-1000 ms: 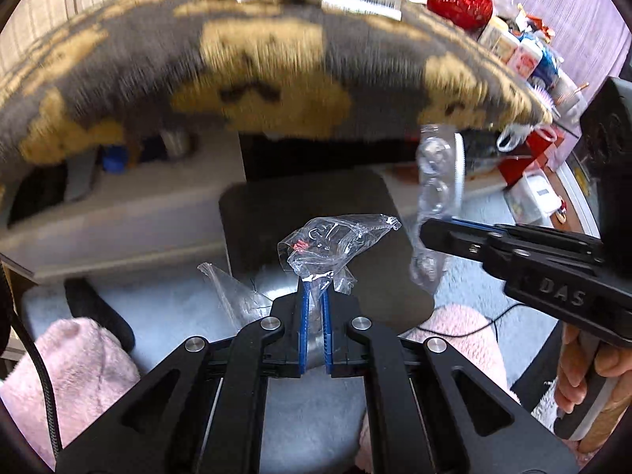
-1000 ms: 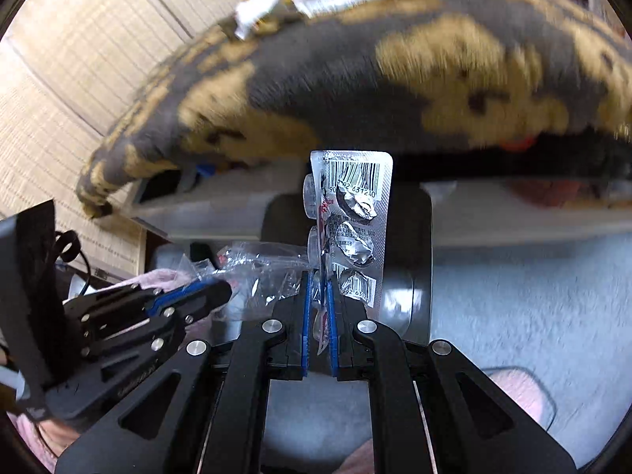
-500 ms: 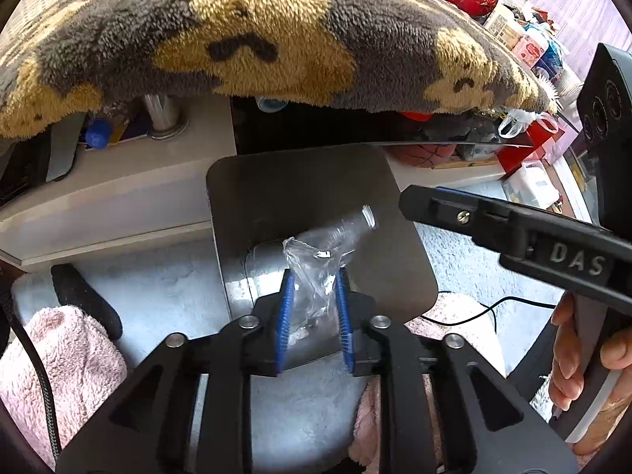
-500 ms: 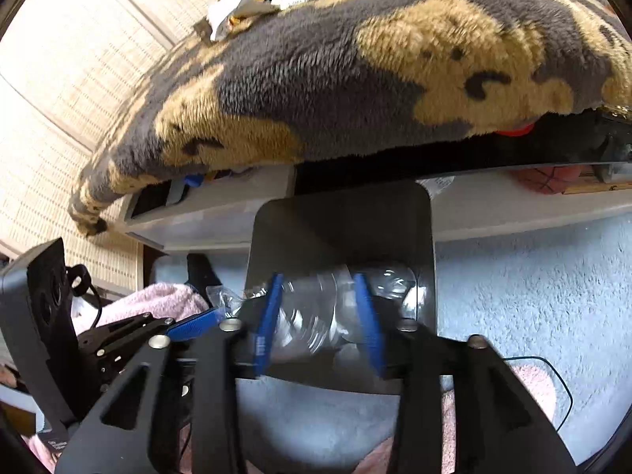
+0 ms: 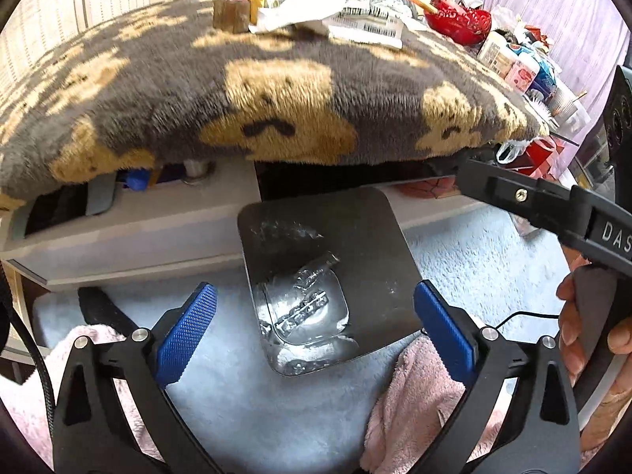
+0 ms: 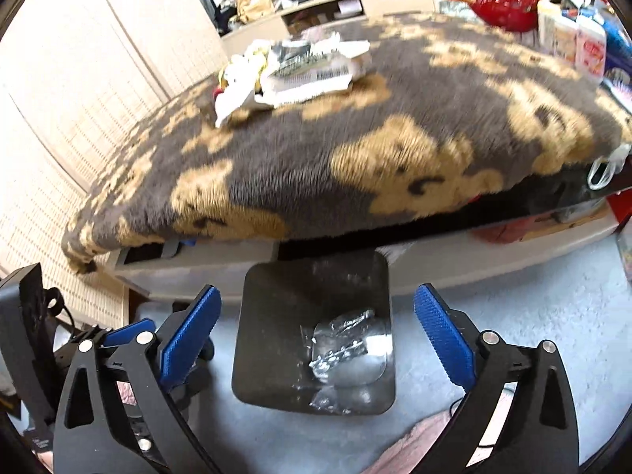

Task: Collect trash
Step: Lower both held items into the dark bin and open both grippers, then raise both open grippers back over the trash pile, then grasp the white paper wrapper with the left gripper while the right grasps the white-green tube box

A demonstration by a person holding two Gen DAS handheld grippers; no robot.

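Observation:
A dark square trash bin (image 5: 371, 245) (image 6: 276, 316) stands on the pale carpet below both grippers. Clear plastic wrap and a blister pack (image 5: 304, 308) (image 6: 343, 347) lie inside it. My left gripper (image 5: 316, 324) is open wide and empty above the bin. My right gripper (image 6: 316, 328) is open wide and empty above it too; its black body (image 5: 553, 205) shows at the right of the left wrist view. More trash, crumpled white wrappers and barcode paper (image 5: 355, 15) (image 6: 292, 71), lies on the grey and tan bear-print blanket (image 5: 237, 91) (image 6: 355, 138).
A low grey shelf (image 5: 138, 233) runs under the blanket behind the bin. A red bowl (image 5: 458, 19) and several boxes and bottles (image 5: 521, 67) crowd the far right. Pink fluffy cloth (image 5: 403, 403) lies beside the bin. A black cable (image 5: 525, 316) crosses the carpet.
Both grippers opened and let go: the plastic wrap and the blister pack dropped into the bin. Both grippers then rose and pulled back from the bin.

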